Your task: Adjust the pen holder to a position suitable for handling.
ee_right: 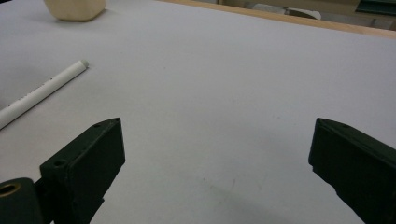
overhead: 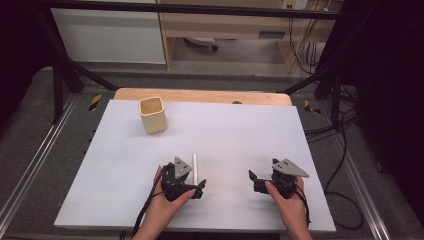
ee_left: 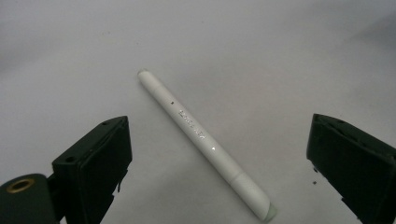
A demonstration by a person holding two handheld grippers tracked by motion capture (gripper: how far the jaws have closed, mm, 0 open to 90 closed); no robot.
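A white marker pen (overhead: pixel 195 167) lies flat on the white tabletop (overhead: pixel 240 130), near the front and a little left of centre. My left gripper (overhead: pixel 194 186) is held low at the pen's near end, open. In the left gripper view the pen (ee_left: pixel 201 135) lies diagonally between the wide-apart jaws of that gripper (ee_left: pixel 219 123), untouched. My right gripper (overhead: pixel 254 182) hovers to the right, open and empty, pointing left. In the right gripper view its jaws (ee_right: pixel 217 123) frame bare table, with the pen (ee_right: pixel 42 91) off to the left.
A cream square cup (overhead: pixel 152 115) stands upright at the table's back left, its base showing (ee_right: pixel 74 9) at the top of the right gripper view. A wooden strip (overhead: pixel 200 95) runs along the far edge. Black frame bars and cables surround the table.
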